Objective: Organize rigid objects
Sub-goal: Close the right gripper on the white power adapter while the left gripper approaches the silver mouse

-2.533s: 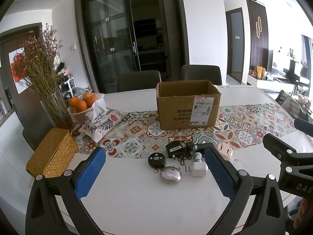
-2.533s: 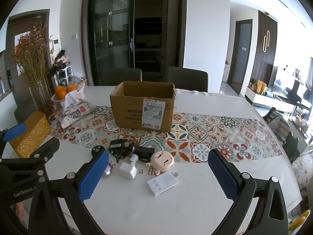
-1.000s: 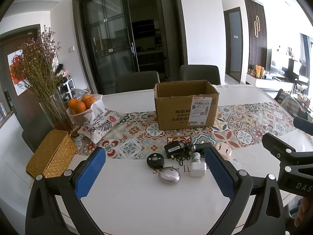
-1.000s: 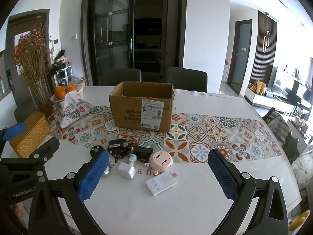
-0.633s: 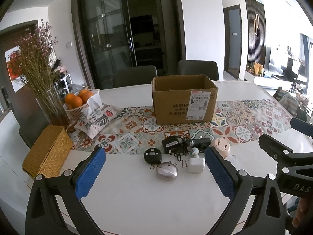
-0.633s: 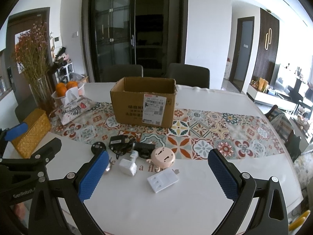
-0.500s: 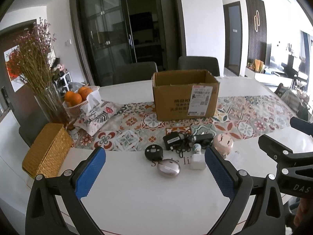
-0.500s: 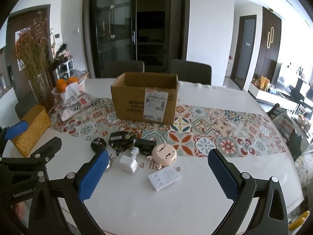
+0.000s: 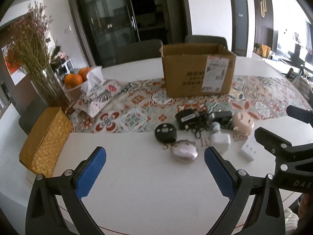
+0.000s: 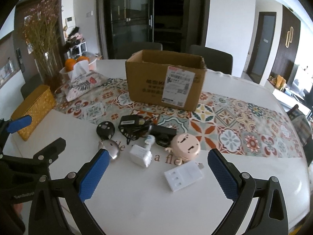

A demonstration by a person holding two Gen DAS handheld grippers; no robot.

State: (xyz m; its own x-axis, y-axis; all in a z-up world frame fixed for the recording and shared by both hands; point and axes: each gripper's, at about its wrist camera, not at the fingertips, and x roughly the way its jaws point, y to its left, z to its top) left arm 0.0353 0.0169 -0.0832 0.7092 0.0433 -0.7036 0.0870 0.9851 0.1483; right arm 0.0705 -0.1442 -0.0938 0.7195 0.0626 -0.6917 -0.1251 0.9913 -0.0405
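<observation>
Left tool (image 9: 155, 168) wide open, holding nothing, hovering over white desk (image 9: 137, 192) near silver oval device (image 9: 183, 153). Right tool (image 10: 156, 171) likewise wide open and empty, above white multi-port adapter (image 10: 183, 175). Small items clustered at edge of patterned runner (image 10: 225, 121): black round puck (image 10: 105, 130), black charger with cord (image 10: 131, 124), white plug (image 10: 140, 157), pink round gadget (image 10: 185, 146). Open cardboard box (image 10: 166, 84) stands on runner just behind cluster. Wicker box (image 9: 46, 139) at desk's left edge.

A home dining room: a white bench (image 10: 156, 205) with a patterned tile runner (image 10: 225, 121), upholstered chairs (image 10: 211, 58) behind it, dried flowers in a vase (image 9: 39, 58), a basket of oranges (image 9: 76, 78), and a glass-door cabinet (image 10: 129, 19).
</observation>
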